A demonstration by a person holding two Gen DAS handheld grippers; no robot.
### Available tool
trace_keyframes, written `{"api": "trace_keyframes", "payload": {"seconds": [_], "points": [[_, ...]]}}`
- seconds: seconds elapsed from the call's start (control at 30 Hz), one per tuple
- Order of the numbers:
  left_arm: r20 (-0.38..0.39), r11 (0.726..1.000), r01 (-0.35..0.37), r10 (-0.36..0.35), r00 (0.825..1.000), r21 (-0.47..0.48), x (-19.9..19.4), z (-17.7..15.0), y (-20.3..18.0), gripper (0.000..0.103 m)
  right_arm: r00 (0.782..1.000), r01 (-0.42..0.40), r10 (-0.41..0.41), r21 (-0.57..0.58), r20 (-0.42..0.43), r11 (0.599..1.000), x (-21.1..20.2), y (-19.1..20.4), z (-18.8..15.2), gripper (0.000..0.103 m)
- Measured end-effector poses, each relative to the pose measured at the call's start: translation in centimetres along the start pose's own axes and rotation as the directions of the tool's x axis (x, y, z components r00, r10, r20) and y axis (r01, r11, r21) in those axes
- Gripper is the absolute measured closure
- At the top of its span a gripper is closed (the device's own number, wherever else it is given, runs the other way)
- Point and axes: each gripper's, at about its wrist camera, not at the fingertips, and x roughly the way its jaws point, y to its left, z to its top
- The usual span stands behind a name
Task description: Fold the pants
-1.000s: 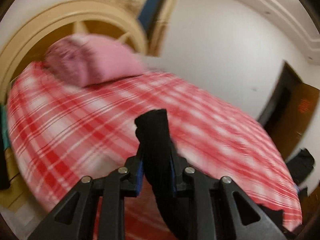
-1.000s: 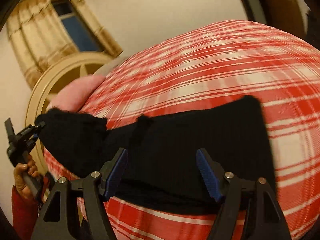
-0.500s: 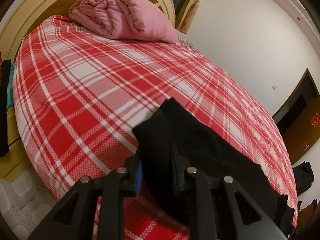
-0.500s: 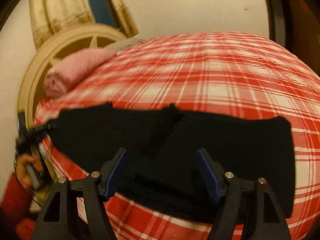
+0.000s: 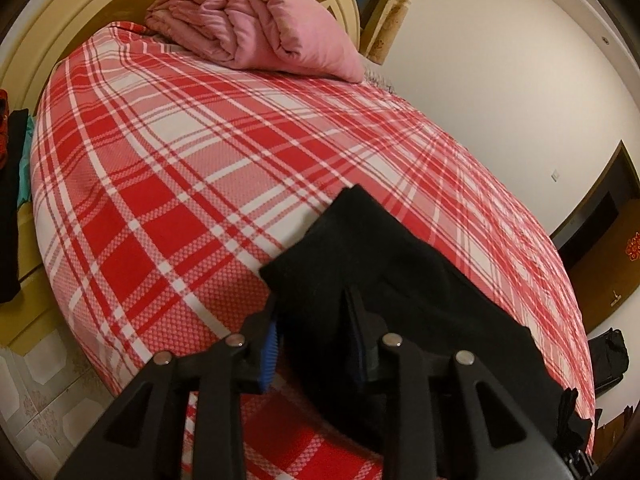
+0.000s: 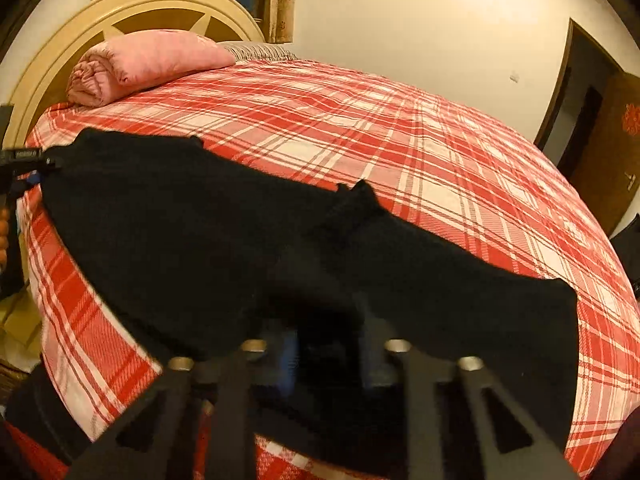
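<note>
The black pants (image 6: 240,240) lie stretched along the near edge of a bed with a red and white plaid sheet (image 6: 400,128). In the left wrist view my left gripper (image 5: 314,340) is shut on one end of the pants (image 5: 360,256), low over the bed's edge. That gripper also shows at the far left of the right wrist view (image 6: 24,160). My right gripper (image 6: 328,344) has closed on the pants' near edge around their middle; its fingertips are blurred and dark against the cloth.
A rolled pink quilt (image 5: 248,28) lies at the cream round headboard (image 6: 160,4). Dark clothes (image 5: 10,208) hang at the bed's left side. A brown door (image 6: 600,148) and a black bag (image 5: 608,356) are at the right. Tiled floor (image 5: 32,400) lies below.
My left gripper lowered its end of the pants onto the bed, spreading them flat. My right gripper, open a moment ago, has closed on the pants' near edge.
</note>
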Motion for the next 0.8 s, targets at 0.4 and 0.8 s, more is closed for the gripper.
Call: {"api": "trace_keyframes", "payload": {"seconds": [0.4,0.8], "points": [[-0.001,1.0,-0.002,0.002,1.0,0.008,0.0,0.1,0.0,0.071,0.994,-0.086,0.095,-0.145,0.061,0.986,0.2,4.5,-0.4,0.068],[0.0,1.0,-0.014,0.014,1.0,0.003,0.2,0.1,0.1,0.067,0.98,0.022,-0.072,0.259,0.187,0.966,-4.6,-8.4,1.6,0.093]]}}
